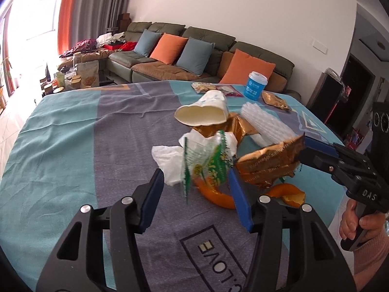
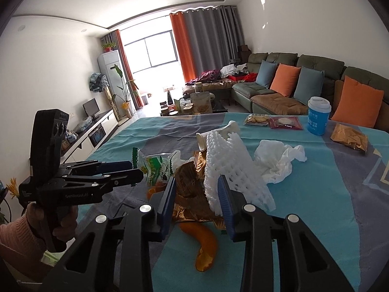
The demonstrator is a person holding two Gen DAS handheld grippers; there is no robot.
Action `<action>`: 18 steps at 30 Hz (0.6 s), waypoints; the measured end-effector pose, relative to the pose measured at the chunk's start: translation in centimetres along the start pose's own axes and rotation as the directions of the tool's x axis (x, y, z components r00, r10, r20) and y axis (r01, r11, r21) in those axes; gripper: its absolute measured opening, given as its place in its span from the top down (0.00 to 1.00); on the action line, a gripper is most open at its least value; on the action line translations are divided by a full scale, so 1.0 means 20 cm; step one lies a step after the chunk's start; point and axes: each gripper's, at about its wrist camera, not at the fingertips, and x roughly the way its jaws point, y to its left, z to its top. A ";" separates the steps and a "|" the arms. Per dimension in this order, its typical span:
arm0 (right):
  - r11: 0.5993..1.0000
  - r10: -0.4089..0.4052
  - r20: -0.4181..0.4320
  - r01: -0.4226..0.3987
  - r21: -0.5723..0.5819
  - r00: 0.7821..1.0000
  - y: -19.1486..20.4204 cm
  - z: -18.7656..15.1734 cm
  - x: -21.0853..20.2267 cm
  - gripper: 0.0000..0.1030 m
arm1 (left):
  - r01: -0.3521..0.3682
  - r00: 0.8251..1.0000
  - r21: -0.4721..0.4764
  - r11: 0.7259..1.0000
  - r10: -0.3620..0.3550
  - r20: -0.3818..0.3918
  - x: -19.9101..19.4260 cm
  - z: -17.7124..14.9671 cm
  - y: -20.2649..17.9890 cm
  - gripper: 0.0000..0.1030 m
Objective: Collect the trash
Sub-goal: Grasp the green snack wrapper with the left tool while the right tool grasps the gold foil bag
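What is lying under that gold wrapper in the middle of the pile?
An orange peel pokes out from under the gold wrapper on the tablecloth. How far it runs beneath is hidden, and the white foam net covers the wrapper's right side.

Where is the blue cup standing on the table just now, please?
In both views the blue cup stands upright at the table's far edge, before the sofa, beside a red packet.

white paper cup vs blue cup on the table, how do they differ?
The white paper cup lies on its side, mouth open toward the left wrist camera; the blue cup stands upright. The white paper cup has no lid, the blue cup a white one. The white paper cup sits in the trash pile against gold wrapper; the blue cup stands apart near the far edge. Both rest on the tablecloth.
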 end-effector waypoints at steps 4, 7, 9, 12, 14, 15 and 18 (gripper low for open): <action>1.000 0.001 0.005 -0.001 -0.027 1.000 0.03 0.00 -0.01 0.68 | 0.033 0.999 -0.028 0.999 -0.033 -0.017 0.03 0.03 0.05 0.48; 0.999 0.002 0.012 -0.002 -0.034 1.000 0.04 0.00 -0.02 0.68 | 0.061 0.998 -0.038 0.997 -0.062 -0.034 0.06 0.04 0.06 0.52; 0.999 -0.001 0.020 0.002 -0.045 1.000 0.05 0.01 -0.03 0.68 | 0.080 0.995 -0.045 0.996 -0.082 -0.047 0.08 0.03 0.06 0.66; 0.998 -0.003 0.024 0.005 -0.062 1.000 0.07 0.02 -0.04 0.68 | 0.090 0.994 -0.055 0.994 -0.093 -0.057 0.10 0.02 0.06 0.82; 0.998 -0.009 0.023 0.010 -0.069 1.000 0.08 0.02 -0.03 0.68 | 0.094 0.994 -0.062 0.994 -0.097 -0.054 0.10 0.02 0.06 0.86; 0.997 -0.008 0.020 0.009 -0.071 1.000 0.08 0.02 -0.03 0.68 | 0.099 0.994 -0.065 0.993 -0.102 -0.051 0.09 0.02 0.06 0.86; 0.997 -0.011 0.018 0.013 -0.082 1.000 0.09 0.03 -0.02 0.68 | 0.092 0.995 -0.059 0.994 -0.095 -0.040 0.08 0.02 0.06 0.86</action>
